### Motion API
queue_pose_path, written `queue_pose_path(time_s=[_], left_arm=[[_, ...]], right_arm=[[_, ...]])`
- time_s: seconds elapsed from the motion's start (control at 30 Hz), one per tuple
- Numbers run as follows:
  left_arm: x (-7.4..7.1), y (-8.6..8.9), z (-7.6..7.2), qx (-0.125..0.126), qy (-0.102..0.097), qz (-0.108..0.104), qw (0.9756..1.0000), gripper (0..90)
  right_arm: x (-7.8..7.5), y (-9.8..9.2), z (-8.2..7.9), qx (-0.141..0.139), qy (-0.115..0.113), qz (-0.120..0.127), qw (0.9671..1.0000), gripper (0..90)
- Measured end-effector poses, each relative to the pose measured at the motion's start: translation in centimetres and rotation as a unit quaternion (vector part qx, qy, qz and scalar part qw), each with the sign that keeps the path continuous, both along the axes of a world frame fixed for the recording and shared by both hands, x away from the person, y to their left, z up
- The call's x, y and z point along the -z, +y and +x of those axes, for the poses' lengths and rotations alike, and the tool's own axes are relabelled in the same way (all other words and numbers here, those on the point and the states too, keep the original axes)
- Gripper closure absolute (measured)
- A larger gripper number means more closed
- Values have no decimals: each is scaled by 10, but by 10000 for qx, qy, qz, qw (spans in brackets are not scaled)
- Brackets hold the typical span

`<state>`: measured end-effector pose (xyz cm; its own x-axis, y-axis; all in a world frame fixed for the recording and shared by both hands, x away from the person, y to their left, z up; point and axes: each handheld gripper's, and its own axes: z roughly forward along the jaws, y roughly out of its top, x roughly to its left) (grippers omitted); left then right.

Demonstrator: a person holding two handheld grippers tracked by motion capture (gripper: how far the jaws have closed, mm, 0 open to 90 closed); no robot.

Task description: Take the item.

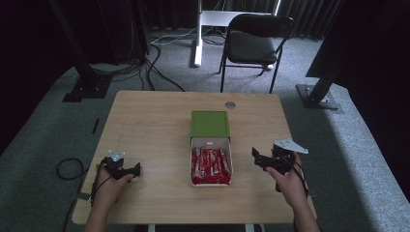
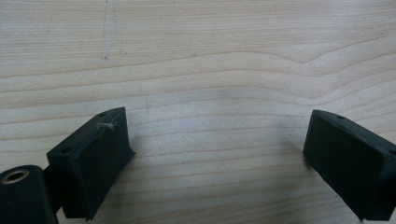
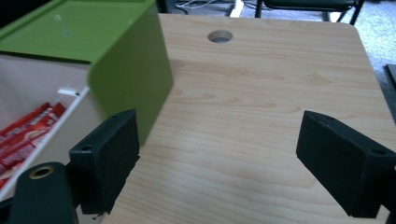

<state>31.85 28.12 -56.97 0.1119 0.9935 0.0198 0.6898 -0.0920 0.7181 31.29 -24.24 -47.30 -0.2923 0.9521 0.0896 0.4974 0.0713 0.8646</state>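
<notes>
A green box sleeve (image 1: 209,124) lies in the middle of the wooden table (image 1: 154,121). A white drawer (image 1: 211,142) is pulled out of it toward me, packed with red packets (image 1: 211,166). My left gripper (image 1: 137,169) rests low near the table's front left, open, its jaws pointing toward the drawer; in the left gripper view it (image 2: 219,121) has bare wood between the jaws. My right gripper (image 1: 257,158) hovers right of the drawer, open and holding nothing. In the right gripper view it (image 3: 219,121) is just beside the green sleeve (image 3: 126,60), the white drawer (image 3: 70,126) and the red packets (image 3: 23,135).
A round cable hole (image 1: 230,105) sits near the table's far edge. Beyond the table stand a black chair (image 1: 256,38), a white desk leg (image 1: 197,43) and dark frame stands, with cables (image 1: 145,67) on the grey carpet.
</notes>
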Motion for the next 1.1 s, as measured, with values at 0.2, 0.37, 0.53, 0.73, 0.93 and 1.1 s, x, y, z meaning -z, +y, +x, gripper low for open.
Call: queue_pose_path(time_s=[0.2,0.37,0.53,0.73,0.93,1.1], left_arm=[[0,0,0,-1,-5,-4,10000,81],[0,0,0,0,-4,-4,10000,81],[0,0,0,0,-5,-4,10000,80],[0,0,0,3,-4,0,10000,80],[0,0,0,1,-3,-3,10000,80],[0,0,0,3,-4,-1,10000,80]], right_arm=[[-8,11,0,-137,-63,13,9999,129],[-14,23,-1,-321,-130,30,9994,129],[-19,36,-2,-539,-168,91,9984,129],[-22,51,-2,-755,-182,78,9969,129],[-24,65,-5,-960,-195,108,9951,131],[-25,76,-8,-1134,-195,134,9933,139]])
